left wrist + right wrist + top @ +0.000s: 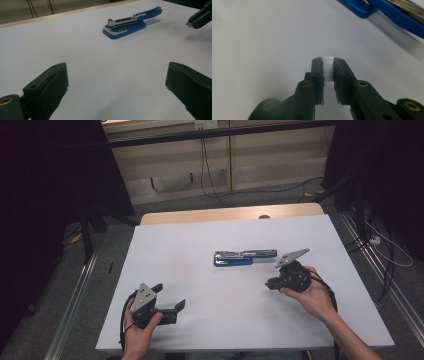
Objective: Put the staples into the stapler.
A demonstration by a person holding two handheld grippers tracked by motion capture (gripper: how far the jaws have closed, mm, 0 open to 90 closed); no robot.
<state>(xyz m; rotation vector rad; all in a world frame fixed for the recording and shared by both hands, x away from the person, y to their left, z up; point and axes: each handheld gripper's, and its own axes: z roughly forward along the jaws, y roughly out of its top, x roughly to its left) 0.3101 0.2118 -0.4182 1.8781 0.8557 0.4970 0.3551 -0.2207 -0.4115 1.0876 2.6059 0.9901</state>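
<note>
A strip of staples [328, 67] is clamped between the narrowed jaws of the right gripper [328, 68], held above the white table [200, 285]. The blue stapler [244, 257], lying opened, is located mid-table, just beside that gripper. The left gripper [117, 82] is held wide, with nothing between its jaws.

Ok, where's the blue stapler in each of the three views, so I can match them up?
High view: the stapler lies opened out near the table's middle, up-left of the right gripper.
Left gripper view: upper middle, beyond the open jaws.
Right gripper view: top right corner, partly cut off, past the strip of staples pinched in the jaws.
Shared landmark: the white table.
</note>
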